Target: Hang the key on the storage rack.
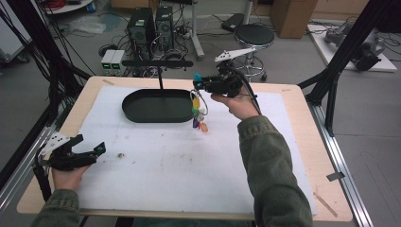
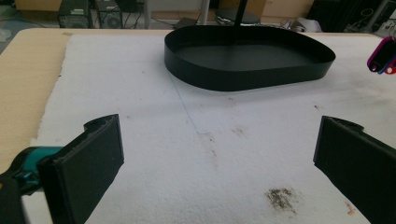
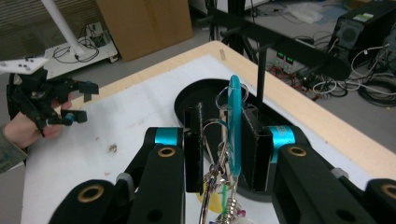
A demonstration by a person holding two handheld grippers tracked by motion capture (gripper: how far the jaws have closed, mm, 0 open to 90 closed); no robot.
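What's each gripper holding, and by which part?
Right gripper clamps the bunch of key tags at its top, on the teal tag and rings; the rest dangles. Left gripper is open, holding nothing.

This is a robotics or electronics lab. Beyond the right gripper [image 1: 197, 83], past the far edge of the wooden table [image 1: 302, 118], black desktop computer towers [image 1: 151, 23] stand on a grey floor amid tangled cables [image 1: 170, 52], near a round black stool [image 1: 254, 35]. Black metal frame struts [image 1: 347, 42] rise to that gripper's right.

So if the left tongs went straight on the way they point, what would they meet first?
Probably the black tray: it lies ahead of the open left tongs, slightly to the right, with bare white mat between. Depth is hard to judge, and they could graze the mat first.
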